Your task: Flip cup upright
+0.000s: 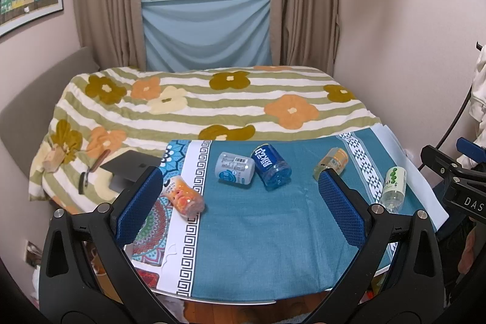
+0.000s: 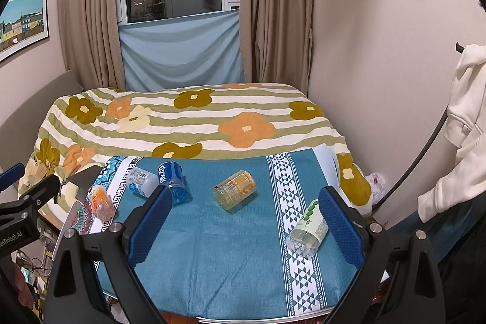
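Right now both grippers hover above the near edge of the desk [image 1: 243,248], fingers spread wide and holding nothing. Five cups lie on their sides on the blue cloth, none yet upright.

Seen from the left gripper [image 1: 240,202], the pink-orange cup [image 1: 182,195] lies just beyond the left finger's tip, the white-label cup [image 1: 234,168] and the dark blue cup [image 1: 271,166] lie touching, ahead and between the fingers, the amber cup [image 1: 332,162] sits just past the right finger's tip, and the green-dotted cup [image 1: 393,185] lies outside the right finger.

Seen from the right gripper [image 2: 243,216], the amber cup [image 2: 235,189] is ahead and between the fingers, while the green-dotted cup [image 2: 308,226] lies just inside the right finger, its clear base towards the camera.

The step in hand is judged to be choosing and approaching a first cup. It would go best if each gripper took the cup nearest it: the right one the green-dotted cup, the left one the pink-orange cup. The fingers should straddle the body across its width, near the middle, and close gently, since thin plastic is likely to flex or roll away. Lifting slightly before rotating would probably keep the cloth from bunching. The touching pair is best left until there is room to approach each singly.
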The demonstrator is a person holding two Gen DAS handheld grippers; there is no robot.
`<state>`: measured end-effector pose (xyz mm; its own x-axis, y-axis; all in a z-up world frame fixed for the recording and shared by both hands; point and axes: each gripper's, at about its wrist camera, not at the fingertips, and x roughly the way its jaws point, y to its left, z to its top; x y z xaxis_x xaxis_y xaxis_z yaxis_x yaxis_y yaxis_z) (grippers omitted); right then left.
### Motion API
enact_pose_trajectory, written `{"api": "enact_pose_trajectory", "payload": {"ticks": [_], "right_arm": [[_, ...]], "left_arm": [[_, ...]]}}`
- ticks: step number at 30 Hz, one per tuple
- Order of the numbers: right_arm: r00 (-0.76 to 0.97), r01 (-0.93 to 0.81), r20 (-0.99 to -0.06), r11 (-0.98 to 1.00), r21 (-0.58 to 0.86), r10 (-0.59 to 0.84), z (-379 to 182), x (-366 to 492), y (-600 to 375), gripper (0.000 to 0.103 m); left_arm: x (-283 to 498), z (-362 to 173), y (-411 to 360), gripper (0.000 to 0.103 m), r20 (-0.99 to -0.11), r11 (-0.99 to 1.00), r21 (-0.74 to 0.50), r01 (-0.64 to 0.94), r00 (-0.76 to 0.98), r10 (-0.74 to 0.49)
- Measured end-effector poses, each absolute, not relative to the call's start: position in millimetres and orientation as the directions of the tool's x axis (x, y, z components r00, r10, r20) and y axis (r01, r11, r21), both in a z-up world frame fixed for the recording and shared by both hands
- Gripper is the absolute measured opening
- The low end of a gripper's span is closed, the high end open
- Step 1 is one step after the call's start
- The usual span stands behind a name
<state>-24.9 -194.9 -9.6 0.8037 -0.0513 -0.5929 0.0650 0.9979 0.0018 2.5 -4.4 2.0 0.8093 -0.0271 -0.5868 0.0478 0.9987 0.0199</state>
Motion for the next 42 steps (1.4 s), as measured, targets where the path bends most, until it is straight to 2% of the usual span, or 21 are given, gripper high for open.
{"api": "enact_pose_trajectory", "payload": {"ticks": [42], "right_arm": [[0.807,0.063,-0.589,0.998,0.007,-0.047,-11.6,-26.2,-190.5,0.096]], "left_arm": [[0.9,7.0,3.1,0.103,-0.584,0.999,0.016,0.044,0.811,-0.027]]}}
